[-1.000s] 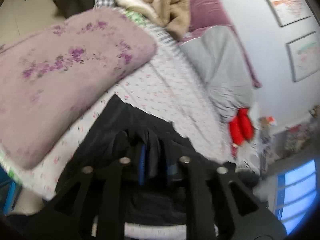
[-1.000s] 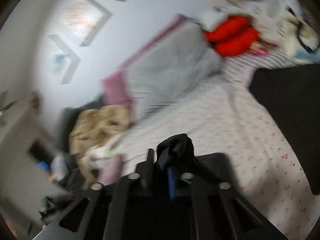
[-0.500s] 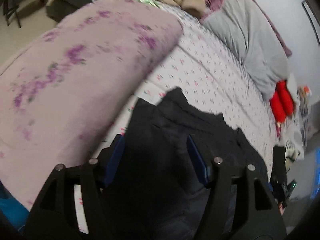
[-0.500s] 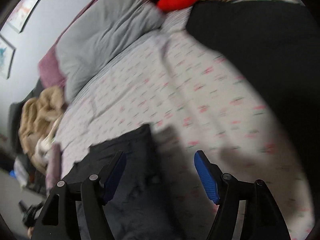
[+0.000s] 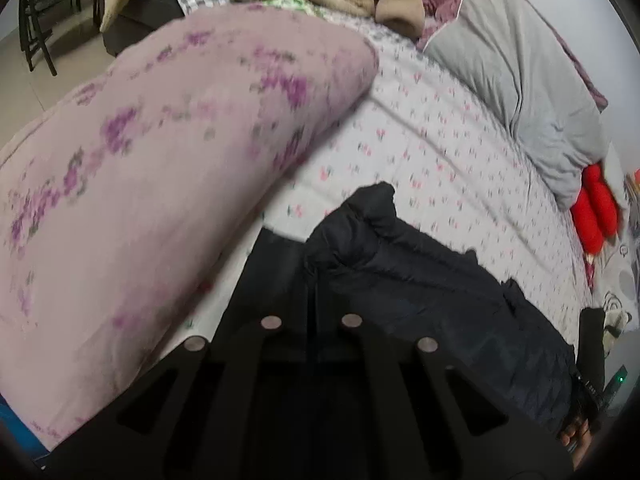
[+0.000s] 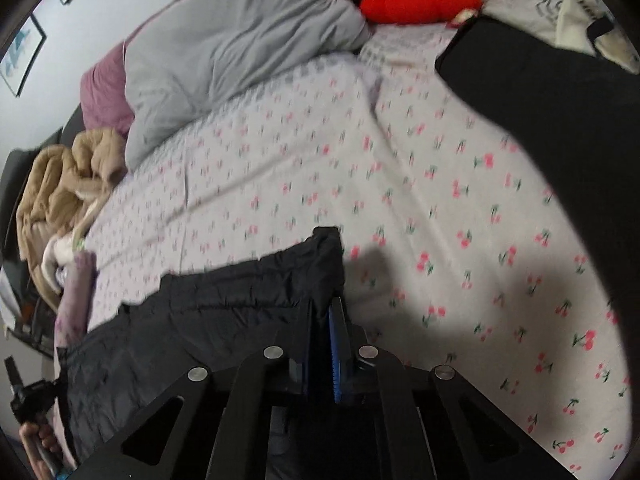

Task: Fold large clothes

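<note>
A black padded garment lies along the near edge of the bed, on a white sheet with cherry print. My left gripper is shut on one corner of the garment, its jaws pressed together with the cloth bunched ahead of them. In the right wrist view the same garment stretches off to the left, and my right gripper is shut on its other corner, blue pad showing beside the cloth.
A pink floral duvet is piled to the left. A grey pillow and a red plush toy lie at the bed's far side, a beige blanket at one end. Another black garment lies on the right.
Both grippers were open half a second ago over the laid-out garment. Both have now closed on its two corners at the far edge.
</note>
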The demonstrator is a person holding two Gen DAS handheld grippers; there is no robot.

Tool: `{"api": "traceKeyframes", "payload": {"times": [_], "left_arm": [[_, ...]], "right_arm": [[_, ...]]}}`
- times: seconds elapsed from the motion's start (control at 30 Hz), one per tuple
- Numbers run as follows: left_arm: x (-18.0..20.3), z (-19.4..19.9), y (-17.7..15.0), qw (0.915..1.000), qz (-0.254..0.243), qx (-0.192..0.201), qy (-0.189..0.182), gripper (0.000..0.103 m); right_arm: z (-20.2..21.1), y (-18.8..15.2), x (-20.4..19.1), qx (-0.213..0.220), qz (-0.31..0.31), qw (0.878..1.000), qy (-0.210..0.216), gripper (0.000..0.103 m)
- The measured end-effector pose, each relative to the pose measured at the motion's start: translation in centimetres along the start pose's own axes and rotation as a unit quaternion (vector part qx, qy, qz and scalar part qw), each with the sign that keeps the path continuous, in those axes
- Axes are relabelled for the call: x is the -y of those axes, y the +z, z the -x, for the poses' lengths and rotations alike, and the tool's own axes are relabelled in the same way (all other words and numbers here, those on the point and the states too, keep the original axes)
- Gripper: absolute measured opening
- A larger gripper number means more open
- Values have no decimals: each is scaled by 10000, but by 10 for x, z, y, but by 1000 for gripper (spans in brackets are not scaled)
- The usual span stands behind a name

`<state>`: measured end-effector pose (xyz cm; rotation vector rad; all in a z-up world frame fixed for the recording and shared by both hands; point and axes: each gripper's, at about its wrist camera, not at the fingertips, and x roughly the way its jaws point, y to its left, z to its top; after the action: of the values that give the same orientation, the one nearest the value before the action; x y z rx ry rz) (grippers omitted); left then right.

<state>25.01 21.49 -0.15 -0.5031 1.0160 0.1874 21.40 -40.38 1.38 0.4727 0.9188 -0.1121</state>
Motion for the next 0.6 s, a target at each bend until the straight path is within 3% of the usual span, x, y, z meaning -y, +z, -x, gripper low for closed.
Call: {"api": "traceKeyframes", "payload": {"times": [0.33,0.6], "left_arm": [[6,-25,7,9988,63,135,471,3],[10,-48,2,9963,-217,-18,833,3]], "right_arm": [[-26,13,-19,183,89,9985,-499,4],[-67,8,-12,-311,5,9965,-782,4]]}}
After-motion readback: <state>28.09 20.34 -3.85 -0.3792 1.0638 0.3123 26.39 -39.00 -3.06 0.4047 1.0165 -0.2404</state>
